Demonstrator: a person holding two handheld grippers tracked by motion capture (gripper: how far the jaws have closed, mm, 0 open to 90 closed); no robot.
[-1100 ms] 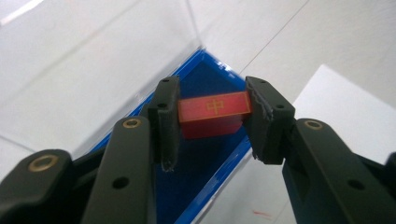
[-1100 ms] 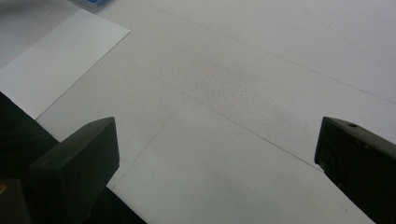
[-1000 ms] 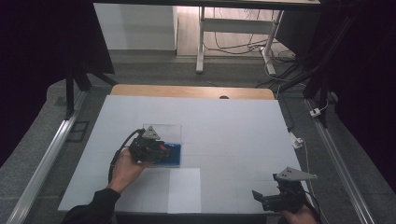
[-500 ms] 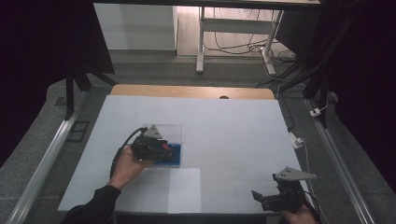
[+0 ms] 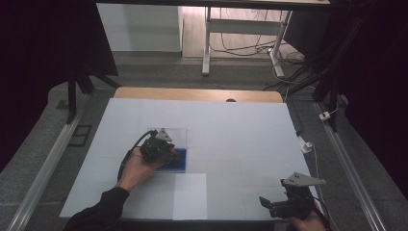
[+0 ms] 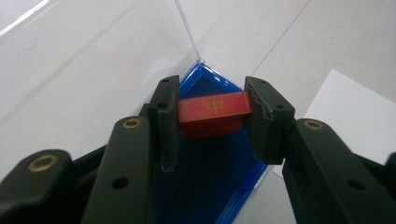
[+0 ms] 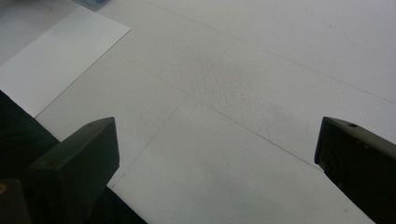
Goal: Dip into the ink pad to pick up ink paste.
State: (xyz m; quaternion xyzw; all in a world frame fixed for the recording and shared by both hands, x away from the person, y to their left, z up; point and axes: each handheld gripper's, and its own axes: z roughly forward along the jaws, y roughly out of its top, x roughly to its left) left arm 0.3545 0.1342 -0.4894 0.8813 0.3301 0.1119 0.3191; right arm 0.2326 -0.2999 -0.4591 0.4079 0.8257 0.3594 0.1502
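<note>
Right hand-held gripper (image 7: 217,163): jaws wide apart, nothing btwn them, one at bottom left, other at right edge. Below them the white surface (image 7: 261,93), lightly textured w/ thin seam lines crossing. Brighter white paper sheet (image 7: 60,51) lies flat at upper left, well apart from jaws. Dark shape at bottom left corner, can't tell what.

High view looking forward and down over the whole table (image 5: 240,125), both gripper views close above it, sharing its white surface
</note>
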